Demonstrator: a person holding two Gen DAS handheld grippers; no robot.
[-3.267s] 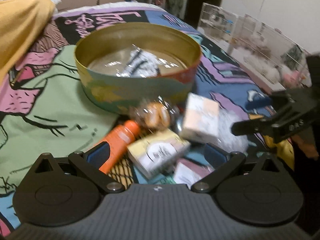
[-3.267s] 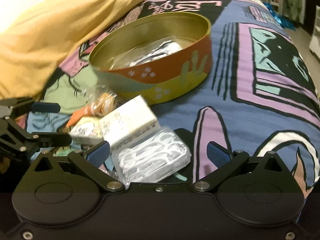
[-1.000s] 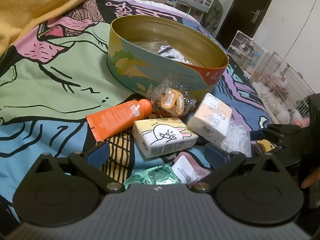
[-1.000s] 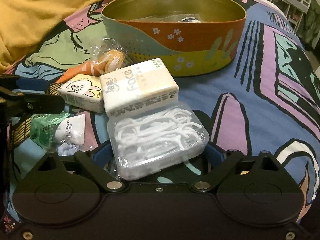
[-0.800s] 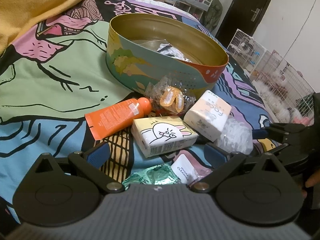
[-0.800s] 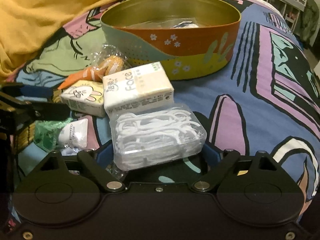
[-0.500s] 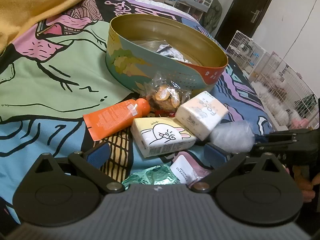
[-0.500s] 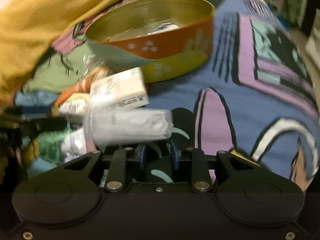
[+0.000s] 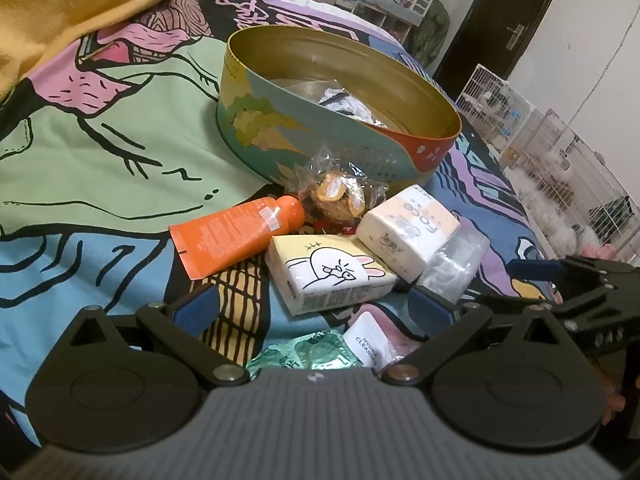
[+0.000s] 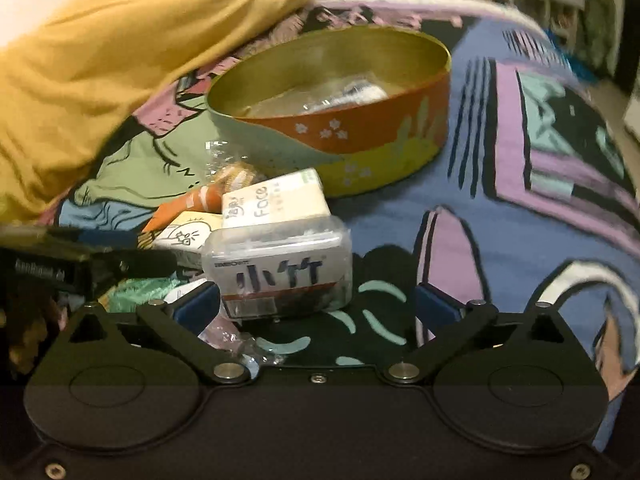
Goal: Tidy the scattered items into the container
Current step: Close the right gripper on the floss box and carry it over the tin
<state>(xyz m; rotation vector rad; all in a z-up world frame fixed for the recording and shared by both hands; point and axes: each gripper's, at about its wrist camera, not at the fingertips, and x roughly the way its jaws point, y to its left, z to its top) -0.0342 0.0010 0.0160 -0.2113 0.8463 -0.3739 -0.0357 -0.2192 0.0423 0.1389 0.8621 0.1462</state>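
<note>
A round tin [image 9: 280, 112] with a gold inside stands on the bed; it also shows in the right wrist view [image 10: 360, 148]. In front of it lie an orange tube [image 9: 236, 236], a snack bag [image 9: 340, 196], a rabbit tissue pack [image 9: 332, 276], a "Face" tissue pack [image 9: 408, 228], a green packet [image 9: 308, 352] and a white sachet [image 9: 366, 344]. A clear floss-pick box [image 10: 280, 268] stands tipped on its side between my right gripper's [image 10: 318, 300] open fingers, nearer the left one. My left gripper [image 9: 312, 304] is open and empty over the pile.
A yellow cloth [image 10: 100, 60] is heaped at the left of the patterned bedspread [image 10: 540, 160]. Wire cages [image 9: 560, 152] stand beyond the bed on the right. The right gripper [image 9: 580, 280] shows at the right of the left wrist view.
My right gripper shut on the floss-pick box, tipped it from flat onto its side, then opened again. The left gripper has barely moved.
</note>
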